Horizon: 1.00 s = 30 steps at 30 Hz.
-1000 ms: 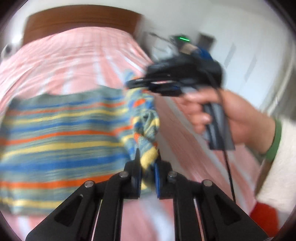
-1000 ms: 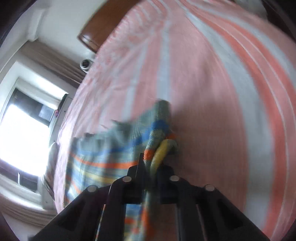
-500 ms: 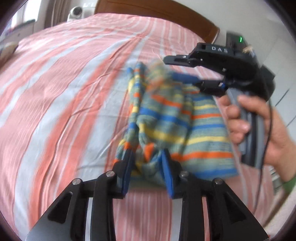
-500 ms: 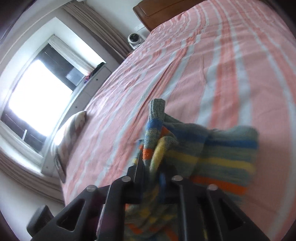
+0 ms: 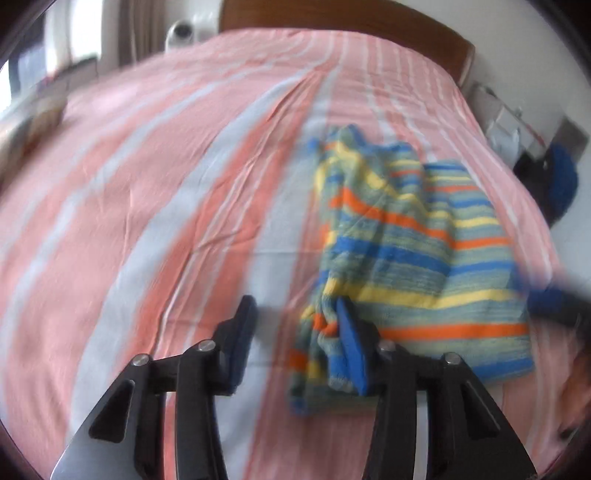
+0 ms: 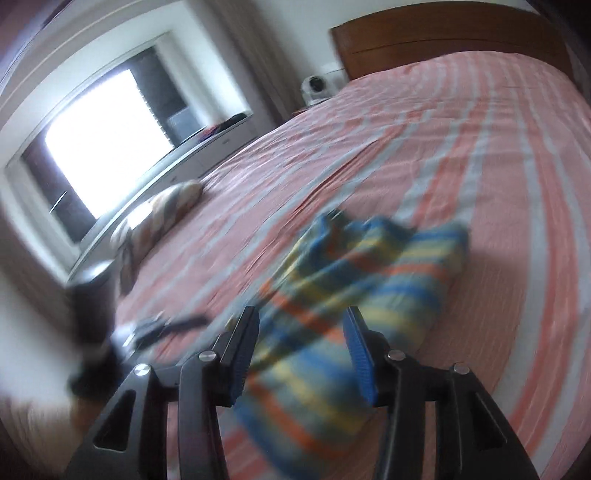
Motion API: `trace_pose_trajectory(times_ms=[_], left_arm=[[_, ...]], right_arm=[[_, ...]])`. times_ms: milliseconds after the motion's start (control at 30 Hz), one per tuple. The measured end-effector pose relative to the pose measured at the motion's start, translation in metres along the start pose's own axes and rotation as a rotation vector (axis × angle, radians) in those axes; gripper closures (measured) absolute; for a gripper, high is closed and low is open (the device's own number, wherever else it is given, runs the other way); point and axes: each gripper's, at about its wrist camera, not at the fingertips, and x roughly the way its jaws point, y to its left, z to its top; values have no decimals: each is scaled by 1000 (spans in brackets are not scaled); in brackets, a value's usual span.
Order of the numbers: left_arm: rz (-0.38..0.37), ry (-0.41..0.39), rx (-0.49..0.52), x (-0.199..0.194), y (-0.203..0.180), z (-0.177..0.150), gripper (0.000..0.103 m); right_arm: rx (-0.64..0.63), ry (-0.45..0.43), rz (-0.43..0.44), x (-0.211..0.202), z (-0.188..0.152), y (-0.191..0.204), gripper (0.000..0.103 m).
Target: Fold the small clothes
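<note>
A striped knit garment (image 5: 417,251), in blue, yellow, orange and grey-green, lies folded over on the pink striped bed (image 5: 166,206). My left gripper (image 5: 295,332) hovers at its near left edge with jaws opening. The right fingertip (image 5: 351,350) overlaps the cloth's edge, but the pads do not press on it. In the right wrist view the garment (image 6: 362,280) lies bunched just beyond my right gripper (image 6: 301,332). Its jaws are opening too, and the cloth shows in the gap without being pinched. A blurred dark and blue shape (image 5: 554,299) at the right edge is the right gripper.
A wooden headboard (image 6: 443,33) closes the far end of the bed. A striped pillow (image 6: 162,214) lies by the bright window (image 6: 96,136). A small white device (image 6: 314,88) stands beside the headboard. Dark and blue clutter (image 5: 554,177) sits off the bed's right side.
Both grippers were shut on the garment's edge and carried it across. Now both have opened and let go, and the garment rests folded on the bed. The right gripper has drawn away to the right.
</note>
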Motion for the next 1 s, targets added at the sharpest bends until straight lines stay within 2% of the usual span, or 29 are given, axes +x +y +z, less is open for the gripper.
trace_pose_trajectory(times_ms=[67, 100, 133, 200, 233, 300, 400, 467, 500, 533, 567, 600, 633, 733, 767, 833, 1000], left_arm=[[-1, 1, -28, -11, 10, -2, 56], [26, -2, -27, -19, 12, -2, 54], [37, -15, -23, -26, 14, -1, 48], [-26, -55, -15, -40, 11, 6, 18], [-46, -62, -3, -41, 5, 11, 16], [-79, -69, 50, -37, -14, 25, 16], [-104, -50, 83, -7, -40, 50, 15], [-45, 1, 62, 21, -43, 60, 15], [17, 51, 51, 35, -39, 59, 20], [70, 99, 44, 46, -34, 56, 20], [49, 103, 36, 50, -27, 53, 20], [53, 86, 40, 44, -25, 52, 20], [80, 71, 48, 35, -24, 50, 20], [102, 18, 94, -4, -23, 38, 15], [130, 4, 125, -13, -25, 34, 12], [180, -26, 171, -24, -29, 29, 10], [212, -51, 192, -35, -30, 24, 9]], right_arm=[[12, 143, -64, 31, -39, -1, 57], [-7, 152, -107, 37, -55, 0, 57], [-40, 99, -133, 30, -61, 6, 57], [-42, 64, -155, 17, -61, 14, 57], [-26, 28, -151, 7, -58, 16, 57], [-18, -44, -171, -9, -46, 15, 57], [-16, -62, -205, -13, -28, 11, 57], [-2, -53, -226, -5, -23, 8, 57], [5, -39, -234, 1, -22, 4, 57], [21, -10, -234, 12, -24, -3, 52], [49, 31, -232, 20, -27, -12, 50], [68, 48, -242, 25, -27, -17, 49], [70, 26, -247, 21, -30, -16, 50], [106, 9, -245, -5, -32, -5, 48], [108, -10, -241, -12, -34, -3, 44], [108, -58, -276, -29, -44, 4, 21], [164, -94, -310, -51, -61, 1, 20]])
